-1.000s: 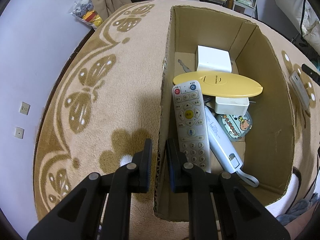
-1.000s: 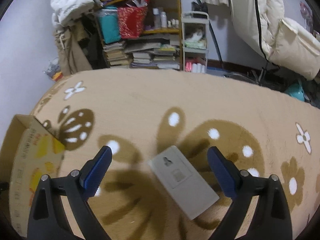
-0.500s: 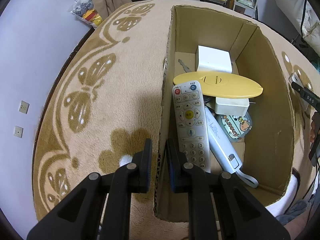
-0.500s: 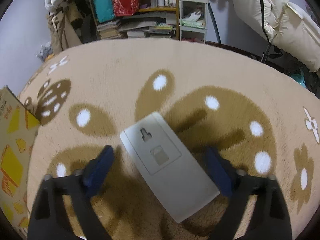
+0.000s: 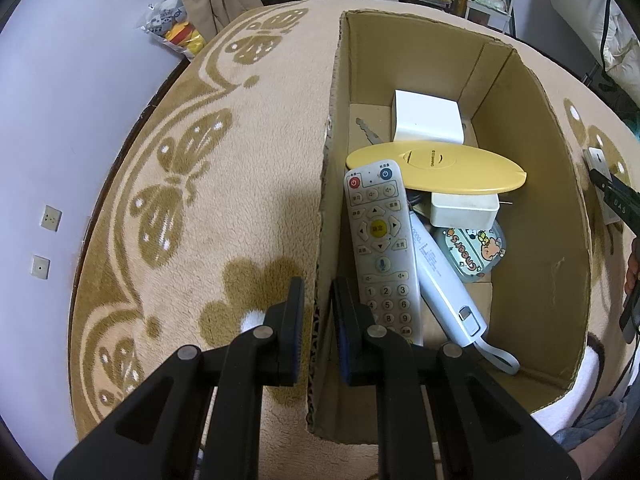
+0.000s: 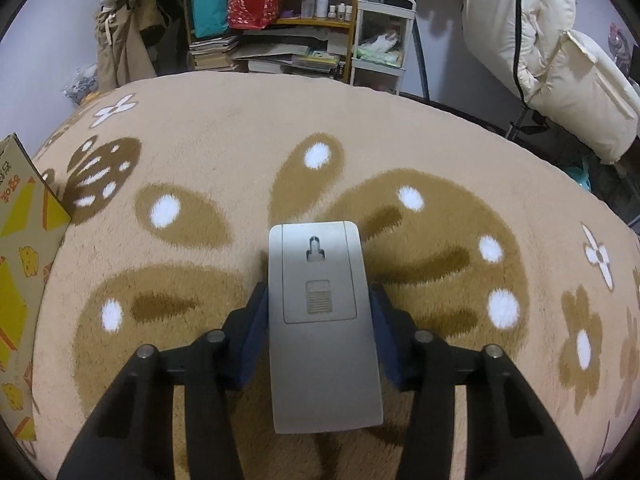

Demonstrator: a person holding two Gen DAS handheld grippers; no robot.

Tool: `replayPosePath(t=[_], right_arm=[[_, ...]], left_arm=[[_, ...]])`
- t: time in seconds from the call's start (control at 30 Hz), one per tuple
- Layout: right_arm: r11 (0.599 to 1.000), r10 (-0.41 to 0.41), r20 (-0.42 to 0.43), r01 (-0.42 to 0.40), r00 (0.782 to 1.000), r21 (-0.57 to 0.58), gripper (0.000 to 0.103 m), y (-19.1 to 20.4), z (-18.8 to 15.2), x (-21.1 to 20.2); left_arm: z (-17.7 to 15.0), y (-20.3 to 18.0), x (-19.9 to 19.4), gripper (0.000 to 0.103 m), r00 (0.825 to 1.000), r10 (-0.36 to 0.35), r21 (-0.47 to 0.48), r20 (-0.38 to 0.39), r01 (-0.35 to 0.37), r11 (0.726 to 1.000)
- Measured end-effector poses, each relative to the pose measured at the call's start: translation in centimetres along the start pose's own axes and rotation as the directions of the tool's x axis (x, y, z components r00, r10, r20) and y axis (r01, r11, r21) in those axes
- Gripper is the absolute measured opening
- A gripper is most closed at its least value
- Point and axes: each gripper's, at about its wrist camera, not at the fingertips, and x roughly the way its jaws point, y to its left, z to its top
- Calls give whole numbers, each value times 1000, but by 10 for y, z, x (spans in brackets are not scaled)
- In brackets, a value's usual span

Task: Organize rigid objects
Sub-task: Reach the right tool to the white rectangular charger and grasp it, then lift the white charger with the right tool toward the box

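My right gripper (image 6: 318, 316) clamps grey remote (image 6: 320, 320) between fingers; lift level. Left gripper (image 5: 316, 320) pinches box wall (image 5: 326, 208), steadying.

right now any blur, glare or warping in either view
Left wrist view: sharp, fisheye bows the cardboard box walls, soft shadow under the left gripper. Right wrist view: sharp, carpet bulges, mild sheen on the grey remote.

Inside the brown cardboard box (image 5: 520, 184), a yellow oval device (image 5: 436, 166) overlaps a white remote (image 5: 380, 248) on the tan, butterfly-patterned carpet (image 5: 200, 184).
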Motion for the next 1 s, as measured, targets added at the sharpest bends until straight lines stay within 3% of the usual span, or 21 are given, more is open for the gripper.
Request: replayPosePath(t=[0.43,0.73,1.0], right_arm=[[994,40,10,-41,999,97,53,-9,-12,-24],[993,79,27,-81,996,89,53,7,-10,-41],[988,152,99,-155,983,26,53,42,12,-77]], left_arm=[[0,0,-1,14,1000,-9,-9,-3,9,1000],[0,0,-1,15,1000,-11,-11,-3,11,1000],[1,1,-1,14,1000,-16,-15,-4,16,1000]])
